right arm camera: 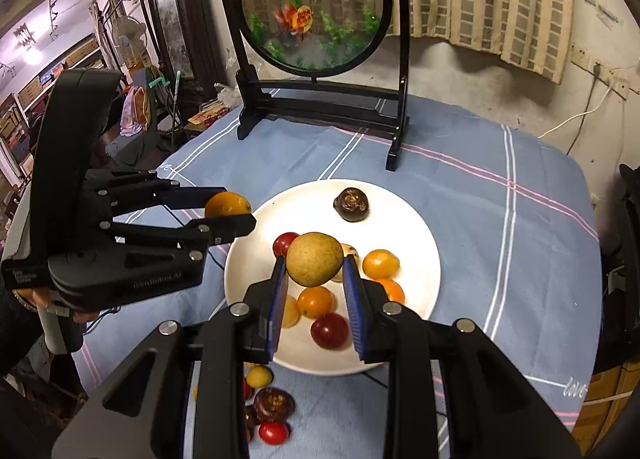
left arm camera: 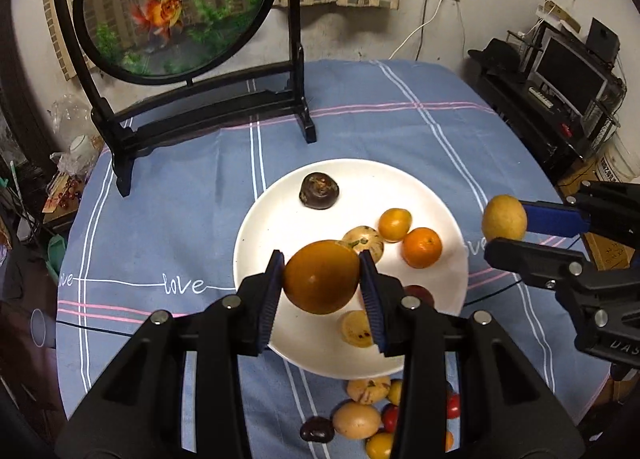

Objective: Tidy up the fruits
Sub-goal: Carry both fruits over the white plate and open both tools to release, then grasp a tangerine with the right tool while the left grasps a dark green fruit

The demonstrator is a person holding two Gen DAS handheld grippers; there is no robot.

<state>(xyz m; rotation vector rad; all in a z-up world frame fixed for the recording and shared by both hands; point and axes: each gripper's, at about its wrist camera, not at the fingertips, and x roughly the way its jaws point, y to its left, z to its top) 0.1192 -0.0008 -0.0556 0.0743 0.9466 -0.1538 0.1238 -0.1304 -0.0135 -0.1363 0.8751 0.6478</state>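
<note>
Left wrist view: blue plaid-clothed counter [left arm camera: 360, 119] bearing white plate [left arm camera: 280, 203] and goldfish screen [left arm camera: 176, 7]; left tongs [left arm camera: 322, 283] clamped on orange fruit [left arm camera: 322, 277], right tongs [left arm camera: 508, 229] on yellow fruit [left arm camera: 503, 217].

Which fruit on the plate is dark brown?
The water chestnut, lying alone at the far side of the white plate; the others there are orange, yellow or red.

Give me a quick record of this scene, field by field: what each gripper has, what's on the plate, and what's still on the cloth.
left gripper: shut on orange fruit, above the plate
right gripper: shut on yellow-green fruit, above the plate
plate: white, holds several small fruits, including a dark brown one
loose fruits: on the tablecloth, near side of plate
backdrop: round goldfish screen
</note>
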